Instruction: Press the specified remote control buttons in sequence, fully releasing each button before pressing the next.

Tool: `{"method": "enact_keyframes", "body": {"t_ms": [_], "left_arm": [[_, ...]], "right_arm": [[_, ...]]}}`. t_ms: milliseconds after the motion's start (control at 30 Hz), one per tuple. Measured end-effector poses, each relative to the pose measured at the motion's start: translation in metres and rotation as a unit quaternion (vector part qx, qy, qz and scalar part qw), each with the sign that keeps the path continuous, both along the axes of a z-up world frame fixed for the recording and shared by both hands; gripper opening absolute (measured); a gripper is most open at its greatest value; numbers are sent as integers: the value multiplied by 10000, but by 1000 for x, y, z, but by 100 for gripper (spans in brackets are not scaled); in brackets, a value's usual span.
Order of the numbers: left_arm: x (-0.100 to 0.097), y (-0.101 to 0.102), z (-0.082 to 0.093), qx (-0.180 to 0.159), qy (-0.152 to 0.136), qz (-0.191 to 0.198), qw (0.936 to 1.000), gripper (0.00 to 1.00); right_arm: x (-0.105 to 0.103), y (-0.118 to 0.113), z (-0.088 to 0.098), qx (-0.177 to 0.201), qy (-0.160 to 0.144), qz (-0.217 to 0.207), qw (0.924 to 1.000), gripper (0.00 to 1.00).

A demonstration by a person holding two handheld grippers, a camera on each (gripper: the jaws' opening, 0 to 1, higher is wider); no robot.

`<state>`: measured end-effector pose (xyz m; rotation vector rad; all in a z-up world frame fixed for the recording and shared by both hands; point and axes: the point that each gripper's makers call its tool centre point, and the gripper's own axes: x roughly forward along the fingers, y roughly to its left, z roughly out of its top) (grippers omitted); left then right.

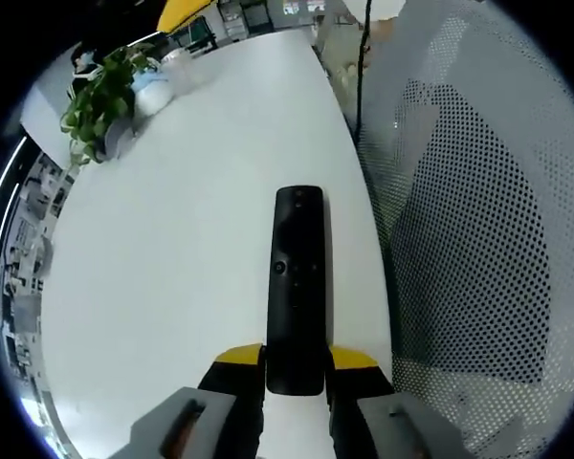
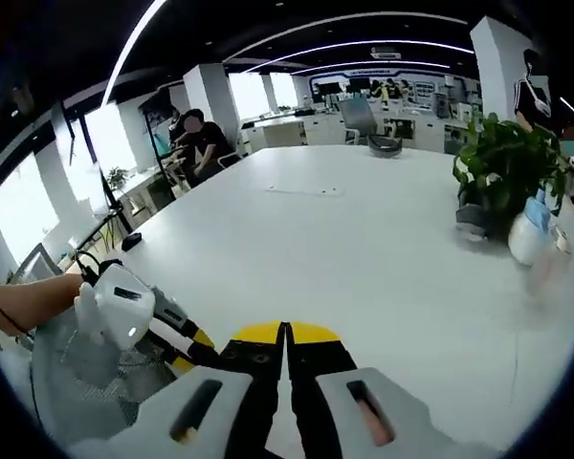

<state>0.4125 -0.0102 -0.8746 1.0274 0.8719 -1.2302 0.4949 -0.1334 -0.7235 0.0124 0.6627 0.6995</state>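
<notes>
A long black remote control (image 1: 297, 287) lies lengthwise over the white table (image 1: 172, 249) in the left gripper view, its near end clamped between the yellow-tipped jaws of my left gripper (image 1: 297, 361). Small buttons show on its upper half. In the right gripper view my right gripper (image 2: 285, 337) is shut, its yellow tips pressed together with nothing between them, above the table (image 2: 364, 249). The left gripper (image 2: 177, 337) comes into that view from the left, held by a person's hand (image 2: 29, 301).
A potted green plant (image 1: 100, 96) and a white bottle (image 1: 153, 91) stand at the far side of the table; the same plant (image 2: 507, 172) and bottle (image 2: 528, 234) are at right in the right gripper view. A dotted mesh chair (image 1: 469, 249) stands beside the table edge. People sit at far desks.
</notes>
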Motion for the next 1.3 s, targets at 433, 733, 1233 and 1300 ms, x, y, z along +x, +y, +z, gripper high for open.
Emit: {"method": "enact_keyframes", "body": {"t_ms": [433, 733, 1233, 1300], "left_arm": [[-6, -7, 0, -138, 45, 138, 9998, 24], [-8, -8, 1, -420, 16, 295, 9987, 24], [-9, -11, 1, -748, -15, 499, 9959, 24], [-8, -11, 1, -760, -13, 503, 9958, 24]], "right_arm": [[18, 7, -26, 489, 565, -88, 9972, 0], [-5, 7, -65, 270, 1283, 150, 9913, 0], [-60, 5, -118, -1082, 2183, 1234, 9620, 0], [-65, 8, -119, -1073, 2229, 1353, 9594, 0]]}}
